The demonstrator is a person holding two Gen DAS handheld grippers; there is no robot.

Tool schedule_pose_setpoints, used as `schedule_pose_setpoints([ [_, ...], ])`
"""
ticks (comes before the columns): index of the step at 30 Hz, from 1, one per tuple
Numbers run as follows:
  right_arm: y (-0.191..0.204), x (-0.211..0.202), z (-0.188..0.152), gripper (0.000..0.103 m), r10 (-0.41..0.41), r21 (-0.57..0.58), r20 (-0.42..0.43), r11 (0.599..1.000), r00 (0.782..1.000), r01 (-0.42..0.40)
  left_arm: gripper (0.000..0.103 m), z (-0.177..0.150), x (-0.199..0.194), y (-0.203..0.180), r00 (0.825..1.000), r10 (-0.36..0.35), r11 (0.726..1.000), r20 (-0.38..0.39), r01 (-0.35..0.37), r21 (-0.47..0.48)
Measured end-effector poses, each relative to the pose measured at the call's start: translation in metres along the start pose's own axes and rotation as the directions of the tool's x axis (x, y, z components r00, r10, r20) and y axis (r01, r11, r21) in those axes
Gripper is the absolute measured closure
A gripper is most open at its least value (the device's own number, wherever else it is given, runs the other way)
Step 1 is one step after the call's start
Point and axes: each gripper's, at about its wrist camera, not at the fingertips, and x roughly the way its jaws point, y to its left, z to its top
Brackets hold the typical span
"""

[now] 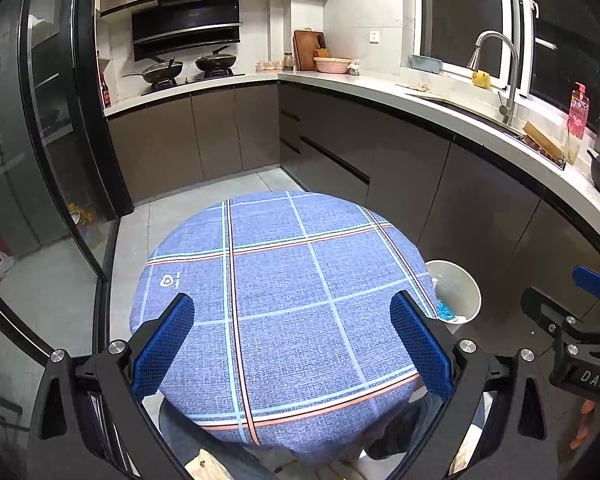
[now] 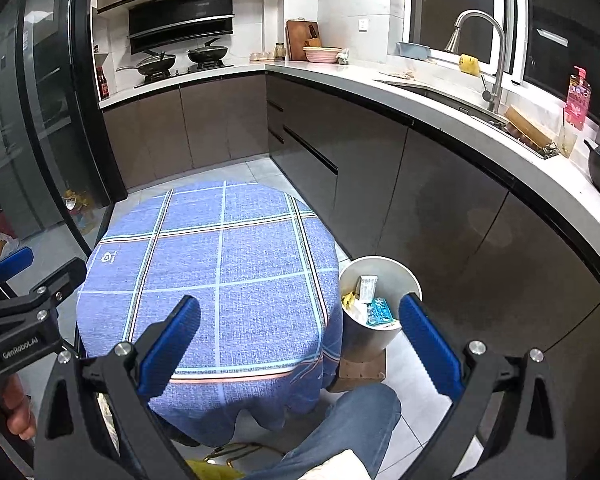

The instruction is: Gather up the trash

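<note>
**Both claws spread wide above the cloth, trash seen in the bin**

The left gripper (image 1: 292, 320) is held over a round table (image 1: 284, 280) that is covered by a blue checked cloth. Its 2 blue-padded fingers (image 1: 164, 344) are spread far apart and nothing is held between them. The right gripper (image 2: 300, 332) is likewise seen with its jaws wide apart and nothing gripped; its left finger is placed over the cloth and its right finger over the floor beside the table.

A white waste bin (image 2: 410, 280) is seen on the floor just beside the table's right edge, against the dark cabinet fronts (image 2: 440, 184). In the right wrist view the bin lies between the 2 fingers but lower and farther off, with its right rim partly covered by the right finger (image 2: 428, 344). Trash is contained in it: a white carton (image 2: 367, 286), a blue blister pack (image 2: 380, 312) and a yellow scrap (image 2: 348, 298). In the left wrist view the bin (image 1: 466, 280) is placed outside the claw, to the right of the right finger and partly hidden by the table edge.

The right gripper's body is seen at the right edge of the left wrist view, and the left gripper's at the left edge of the right wrist view.
</note>
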Motion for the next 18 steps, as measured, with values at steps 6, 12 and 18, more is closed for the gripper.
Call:
schedule_pose_setpoints([
  [6, 0.004, -0.001, 0.004, 0.003, 0.008, -0.009, 0.009, 1.0, 1.0, -0.008, 0.008, 0.001, -0.002, 0.005, 1.0, 0.0, 1.0, 0.007, 0.001, -0.016],
  [12, 0.0, -0.004, 0.004, 0.003, 0.014, -0.014, 0.02, 1.0, 1.0, -0.014, 0.008, 0.0, -0.004, 0.008, 1.0, -0.006, 1.0, 0.012, 0.006, -0.021],
  [18, 0.0, -0.005, 0.004, 0.003, 0.016, -0.015, 0.024, 1.0, 1.0, -0.016, 0.008, 0.001, -0.006, 0.012, 1.0, -0.002, 1.0, 0.017, 0.003, -0.024],
])
